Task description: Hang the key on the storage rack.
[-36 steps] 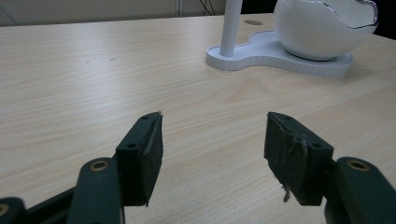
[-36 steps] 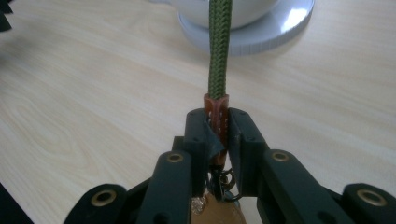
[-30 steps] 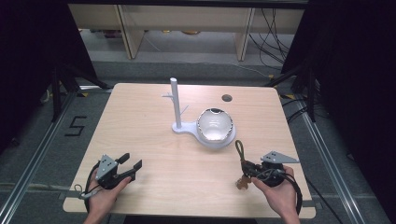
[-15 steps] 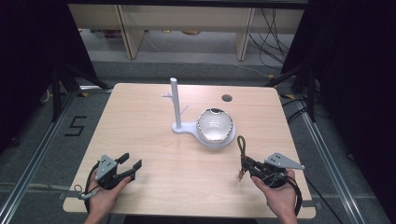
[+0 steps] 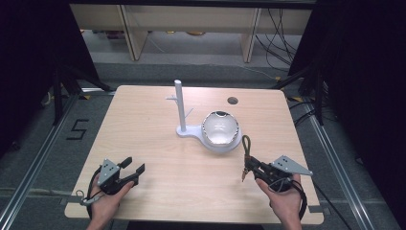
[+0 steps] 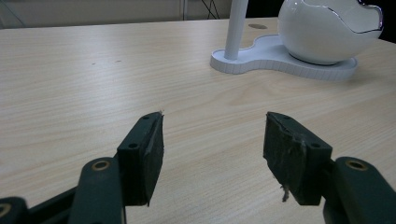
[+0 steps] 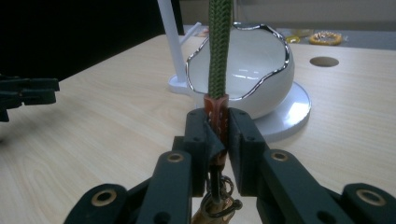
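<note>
Right gripper pinching a green braided strap
Left gripper resting near the table edge — jaws spread, holding nothing.

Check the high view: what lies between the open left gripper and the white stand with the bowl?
Nothing: between the left gripper and the white stand, the high view shows bare table.

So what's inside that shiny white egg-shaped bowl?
From above, the bowl looks empty: just its glossy white inside. In the right gripper view, the green cord held by the right gripper covers a strip of it, and the near wall hides the bottom.
</note>
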Available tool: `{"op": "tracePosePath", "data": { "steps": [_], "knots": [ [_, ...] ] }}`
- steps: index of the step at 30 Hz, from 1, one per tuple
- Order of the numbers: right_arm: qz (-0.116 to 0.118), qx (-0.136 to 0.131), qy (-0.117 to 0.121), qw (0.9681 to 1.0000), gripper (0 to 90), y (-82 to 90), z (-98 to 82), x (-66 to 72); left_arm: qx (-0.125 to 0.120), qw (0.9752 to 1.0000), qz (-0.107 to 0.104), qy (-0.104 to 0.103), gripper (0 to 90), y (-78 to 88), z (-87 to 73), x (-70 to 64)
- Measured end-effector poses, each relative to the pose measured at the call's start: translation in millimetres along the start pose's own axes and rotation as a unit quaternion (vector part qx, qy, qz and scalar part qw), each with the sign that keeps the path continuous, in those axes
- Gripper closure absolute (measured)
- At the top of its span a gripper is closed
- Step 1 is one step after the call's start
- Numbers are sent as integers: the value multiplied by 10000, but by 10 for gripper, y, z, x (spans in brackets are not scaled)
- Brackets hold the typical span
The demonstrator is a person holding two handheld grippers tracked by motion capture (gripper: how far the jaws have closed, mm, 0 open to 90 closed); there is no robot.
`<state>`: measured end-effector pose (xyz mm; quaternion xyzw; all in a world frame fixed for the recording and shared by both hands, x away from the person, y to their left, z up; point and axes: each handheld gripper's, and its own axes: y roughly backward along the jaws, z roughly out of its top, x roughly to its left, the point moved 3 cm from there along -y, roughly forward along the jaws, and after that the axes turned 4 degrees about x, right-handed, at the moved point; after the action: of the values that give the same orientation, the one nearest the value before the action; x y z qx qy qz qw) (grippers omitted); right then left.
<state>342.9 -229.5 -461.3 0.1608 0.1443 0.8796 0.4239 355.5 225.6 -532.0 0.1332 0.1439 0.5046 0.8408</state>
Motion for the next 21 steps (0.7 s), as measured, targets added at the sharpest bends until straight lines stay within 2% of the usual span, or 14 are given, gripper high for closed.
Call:
{"op": "tracePosePath", "data": {
  "steps": [1,2,4,5,6,7,12,15,16,19,20,21],
  "knots": [
    [-34,-28,26,10000,793,-3,6,0,-3,10000,-1,6,376,1,0,1],
    [73,0,-4,10000,793,-1,23,14,0,10000,7,23,377,3,-1,2],
    [37,1,-47,10000,793,2,26,21,-3,10000,-6,12,377,2,0,5],
    [-17,-73,74,9999,793,-5,35,8,-3,10000,-6,20,376,3,0,5],
    [-37,-143,60,9999,792,-11,50,17,-4,10000,-2,25,378,3,0,6],
    [-6,-158,-63,9999,793,-12,53,33,-5,10000,4,31,379,4,-1,6],
    [14,-316,-82,9995,793,-41,70,44,-9,10000,3,18,378,4,-1,6],
    [-62,-378,64,9992,793,-51,82,31,-7,10000,0,11,379,4,0,7],
    [-4,-351,-72,9994,794,-59,83,54,-8,10000,2,18,379,4,0,6],
    [24,-451,-36,9990,794,-72,100,63,-5,10000,0,20,379,2,0,6],
    [39,-401,-210,9990,794,-68,99,93,-5,10000,-2,18,379,2,0,5],
    [33,-420,-85,9991,794,-75,119,83,-7,10000,-2,17,379,2,0,5]
  ]
}}
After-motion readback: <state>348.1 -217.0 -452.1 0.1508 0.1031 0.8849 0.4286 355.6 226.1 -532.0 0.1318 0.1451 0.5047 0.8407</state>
